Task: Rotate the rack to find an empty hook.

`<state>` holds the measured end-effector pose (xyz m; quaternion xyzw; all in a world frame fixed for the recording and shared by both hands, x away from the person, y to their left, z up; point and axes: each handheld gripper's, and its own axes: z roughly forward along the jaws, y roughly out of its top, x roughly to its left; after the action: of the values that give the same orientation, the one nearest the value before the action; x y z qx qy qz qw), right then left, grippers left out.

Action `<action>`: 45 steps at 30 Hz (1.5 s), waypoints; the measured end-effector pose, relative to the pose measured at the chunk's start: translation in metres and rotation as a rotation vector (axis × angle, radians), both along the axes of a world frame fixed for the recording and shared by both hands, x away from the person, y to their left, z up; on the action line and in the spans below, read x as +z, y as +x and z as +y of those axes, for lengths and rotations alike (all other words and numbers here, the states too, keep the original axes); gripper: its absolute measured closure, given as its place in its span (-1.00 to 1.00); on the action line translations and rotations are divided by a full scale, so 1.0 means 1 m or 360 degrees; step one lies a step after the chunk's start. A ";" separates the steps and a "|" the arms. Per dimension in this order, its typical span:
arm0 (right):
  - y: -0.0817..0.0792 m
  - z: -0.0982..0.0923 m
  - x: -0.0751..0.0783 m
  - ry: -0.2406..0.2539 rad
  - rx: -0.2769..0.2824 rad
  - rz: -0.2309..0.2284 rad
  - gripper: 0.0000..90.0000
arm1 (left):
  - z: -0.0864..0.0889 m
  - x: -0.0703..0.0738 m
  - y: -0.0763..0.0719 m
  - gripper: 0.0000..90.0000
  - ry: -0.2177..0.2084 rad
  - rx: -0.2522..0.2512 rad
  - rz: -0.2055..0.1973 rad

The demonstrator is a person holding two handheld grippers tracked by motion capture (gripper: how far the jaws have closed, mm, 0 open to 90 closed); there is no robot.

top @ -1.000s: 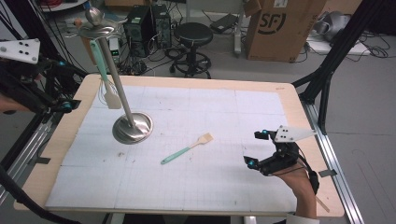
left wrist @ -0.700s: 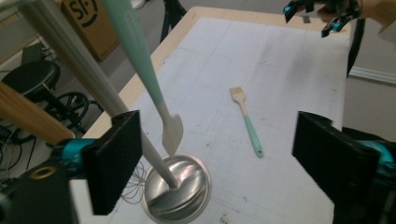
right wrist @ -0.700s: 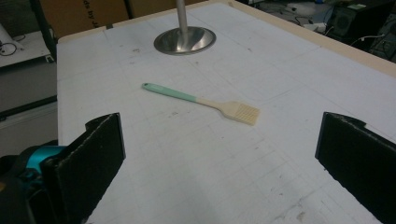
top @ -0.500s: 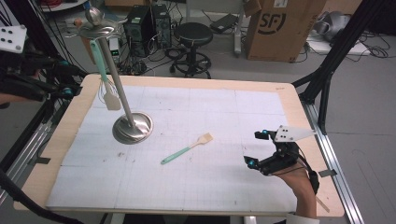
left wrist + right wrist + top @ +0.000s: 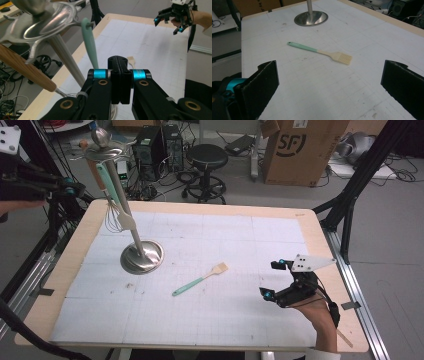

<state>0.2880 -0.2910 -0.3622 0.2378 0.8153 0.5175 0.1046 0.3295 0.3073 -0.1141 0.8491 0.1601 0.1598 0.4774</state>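
Left claw is sitting w/ jaws pressed together, nothing between them; they've just been closing. Since a sec ago it's been lifting away from the utensil stand at the table's left edge. Right claw is resting near the table's right edge, jaws wide apart, unmoved vs. earlier. Teal-handled brush is lying flat mid-table, same spot, between stand & right claw, well apart from both.

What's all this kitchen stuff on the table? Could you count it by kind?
Metal hanging stand: 1
Teal-handled spatula, hanging on the stand: 1
Wooden-handled whisk, hanging on the stand: 1
Teal-handled brush, lying on the table: 1
Total: 4
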 end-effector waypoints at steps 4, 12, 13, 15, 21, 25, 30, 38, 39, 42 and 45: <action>0.001 -0.001 -0.001 -0.0001 -0.0002 0.0009 -1.00 | 0.006 0.002 0.010 1.00 -0.0028 0.0003 -0.0002; 0.001 -0.004 -0.004 -0.0005 -0.0020 0.0027 -1.00 | 0.016 0.008 0.028 1.00 -0.0041 0.0038 0.0010; 0.001 -0.005 -0.004 -0.0010 -0.0023 0.0031 -1.00 | 0.016 0.009 0.030 1.00 -0.0038 0.0049 0.0006; 0.001 -0.005 -0.005 -0.0008 -0.0032 0.0028 -1.00 | 0.017 0.011 0.033 1.00 -0.0040 0.0054 0.0009; 0.001 -0.006 -0.005 -0.0012 -0.0031 0.0028 -1.00 | 0.024 0.012 0.046 1.00 -0.0024 0.0099 0.0008; 0.002 -0.006 -0.006 -0.0018 -0.0030 0.0031 -1.00 | 0.028 0.011 0.052 1.00 -0.0047 0.0113 0.0013; 0.002 -0.006 -0.007 -0.0021 -0.0033 0.0040 -1.00 | 0.032 0.010 0.062 1.00 -0.0034 0.0195 0.0014; 0.003 -0.006 -0.007 -0.0018 -0.0039 0.0038 -1.00 | 0.033 0.010 0.064 1.00 -0.0038 0.0220 0.0013; 0.003 -0.006 -0.007 -0.0019 -0.0039 0.0038 -1.00 | 0.034 0.011 0.062 1.00 -0.0052 0.0222 0.0015; 0.002 -0.006 -0.007 -0.0018 -0.0038 0.0039 -1.00 | 0.036 0.011 0.054 1.00 -0.0042 0.0223 0.0016; 0.002 -0.006 -0.007 -0.0018 -0.0035 0.0038 -1.00 | 0.038 0.010 0.047 1.00 -0.0050 0.0226 0.0015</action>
<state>0.2896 -0.2972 -0.3691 0.2523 0.8167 0.5090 0.1020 0.3761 0.3451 -0.1046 0.8287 0.2246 0.1866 0.4775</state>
